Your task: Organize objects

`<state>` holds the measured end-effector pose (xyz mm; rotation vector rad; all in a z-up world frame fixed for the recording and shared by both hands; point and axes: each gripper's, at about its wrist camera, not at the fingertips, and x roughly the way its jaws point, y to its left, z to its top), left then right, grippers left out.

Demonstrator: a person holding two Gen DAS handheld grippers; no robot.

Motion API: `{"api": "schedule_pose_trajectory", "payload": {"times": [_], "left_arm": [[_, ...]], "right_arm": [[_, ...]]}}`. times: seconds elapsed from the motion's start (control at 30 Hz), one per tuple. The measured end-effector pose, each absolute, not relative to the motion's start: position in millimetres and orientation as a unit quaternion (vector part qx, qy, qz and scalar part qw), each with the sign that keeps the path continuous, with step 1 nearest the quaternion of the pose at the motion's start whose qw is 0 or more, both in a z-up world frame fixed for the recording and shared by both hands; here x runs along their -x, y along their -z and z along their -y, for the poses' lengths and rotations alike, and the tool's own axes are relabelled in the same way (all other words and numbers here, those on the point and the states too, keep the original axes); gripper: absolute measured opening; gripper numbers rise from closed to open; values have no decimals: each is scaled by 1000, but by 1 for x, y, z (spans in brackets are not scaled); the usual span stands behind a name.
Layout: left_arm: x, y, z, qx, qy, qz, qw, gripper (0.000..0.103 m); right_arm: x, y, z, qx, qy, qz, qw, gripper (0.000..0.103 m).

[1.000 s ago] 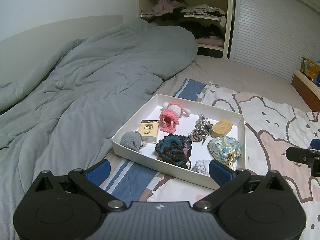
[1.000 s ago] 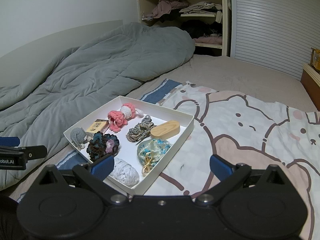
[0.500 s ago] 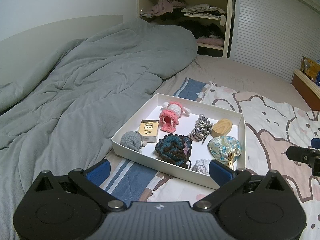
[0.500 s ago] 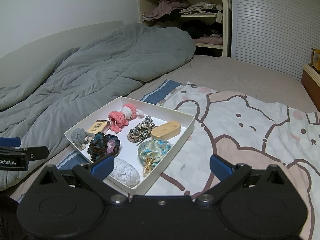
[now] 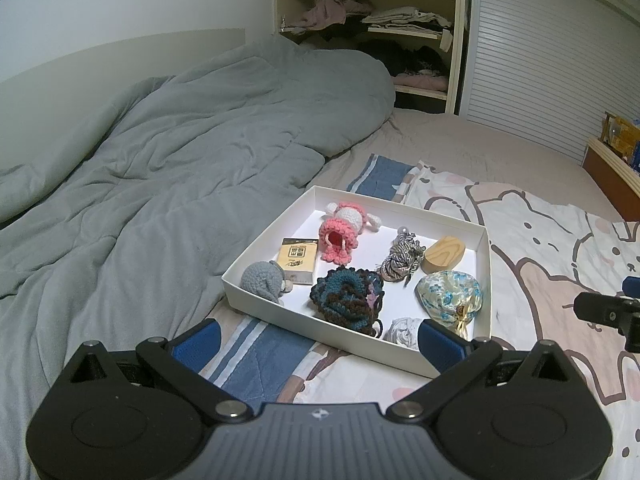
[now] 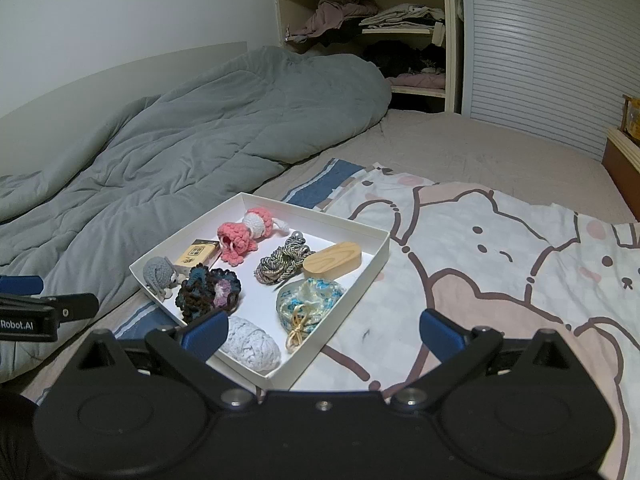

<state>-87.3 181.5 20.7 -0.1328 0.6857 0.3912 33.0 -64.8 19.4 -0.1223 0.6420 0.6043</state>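
White tray point(image 5: 256, 294) sits on the bed's cartoon-print sheet point(image 6: 500, 264), beside the grey duvet point(image 5: 160, 184), holding eight small items. Left gripper point(image 5: 318, 340) and right gripper point(image 6: 322, 330) hover level before its near edge, jaws spread wide, empty.

In the left wrist view, the gripper's right finger point(image 5: 440, 343) is covering part of the white yarn bundle point(image 5: 402, 331) at the tray's point(image 5: 256, 295) near corner. The print on the small card packet point(image 5: 298, 259) is reading too small to make out.
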Motion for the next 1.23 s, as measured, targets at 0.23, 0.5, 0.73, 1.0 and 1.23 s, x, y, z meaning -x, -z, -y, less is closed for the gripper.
{"api": "schedule_pose_trajectory", "payload": {"times": [0.23, 0.5, 0.73, 1.0, 1.23], "left_arm": [[88, -20, -181, 63, -191, -334, 921, 103], [87, -20, -181, 62, -192, -335, 921, 103], [87, -20, -181, 61, -192, -335, 921, 103], [86, -20, -181, 61, -192, -335, 920, 103], [87, -21, -182, 60, -193, -337, 920, 103]], "right_arm": [[-33, -19, 66, 59, -292, -311, 903, 103], [-33, -20, 65, 58, -293, -311, 902, 103], [-34, -19, 66, 58, -293, -310, 902, 103], [-34, -19, 66, 58, -293, -311, 902, 103], [-33, -20, 66, 58, -293, -312, 902, 103]]}}
